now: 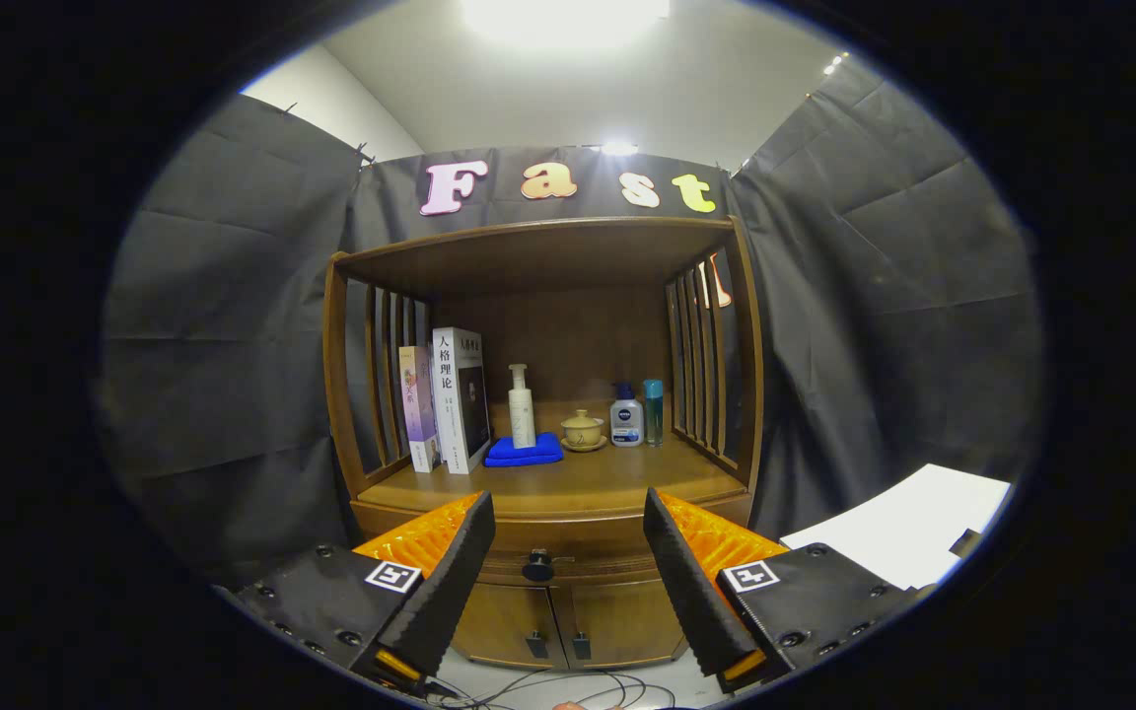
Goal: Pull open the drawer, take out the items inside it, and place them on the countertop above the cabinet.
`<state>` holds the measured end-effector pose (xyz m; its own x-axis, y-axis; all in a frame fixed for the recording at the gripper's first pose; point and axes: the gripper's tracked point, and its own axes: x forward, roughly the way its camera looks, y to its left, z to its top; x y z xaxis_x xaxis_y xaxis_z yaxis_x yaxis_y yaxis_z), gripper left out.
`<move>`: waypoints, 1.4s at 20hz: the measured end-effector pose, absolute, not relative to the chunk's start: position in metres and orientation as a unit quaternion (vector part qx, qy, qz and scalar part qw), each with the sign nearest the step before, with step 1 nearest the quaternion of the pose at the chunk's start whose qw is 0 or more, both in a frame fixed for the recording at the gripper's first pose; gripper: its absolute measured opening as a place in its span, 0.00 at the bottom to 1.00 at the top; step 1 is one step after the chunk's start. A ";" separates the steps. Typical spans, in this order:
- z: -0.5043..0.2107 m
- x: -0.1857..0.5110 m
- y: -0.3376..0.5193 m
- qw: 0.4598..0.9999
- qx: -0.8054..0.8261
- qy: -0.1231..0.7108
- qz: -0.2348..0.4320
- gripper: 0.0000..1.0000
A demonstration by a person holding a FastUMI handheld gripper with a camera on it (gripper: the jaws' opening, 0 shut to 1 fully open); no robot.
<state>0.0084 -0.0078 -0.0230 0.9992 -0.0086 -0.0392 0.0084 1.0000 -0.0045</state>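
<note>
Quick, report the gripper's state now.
Gripper: open, holding nothing; the drawer knob sits between its fingers, farther ahead, untouched.

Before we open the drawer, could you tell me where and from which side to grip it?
Grip the round knob at the drawer front's middle, coming straight on from the front. It juts out, and the open gripper is already roughly lined up with it.

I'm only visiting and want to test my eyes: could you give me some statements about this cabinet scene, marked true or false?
1. The drawer is shut. True.
2. The hand-held gripper is clamped on the drawer knob. False: its fingers are open, with the knob between and beyond them.
3. A pump bottle stands on a folded blue cloth. True.
4. The books lie flat. False: they stand upright, left of the cloth.
</note>
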 end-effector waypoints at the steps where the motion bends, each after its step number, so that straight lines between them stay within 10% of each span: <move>1: -0.025 0.009 -0.008 1.000 -0.002 0.022 -0.005 0.95; 28: -0.075 0.090 -0.010 0.997 0.000 0.078 0.002 0.95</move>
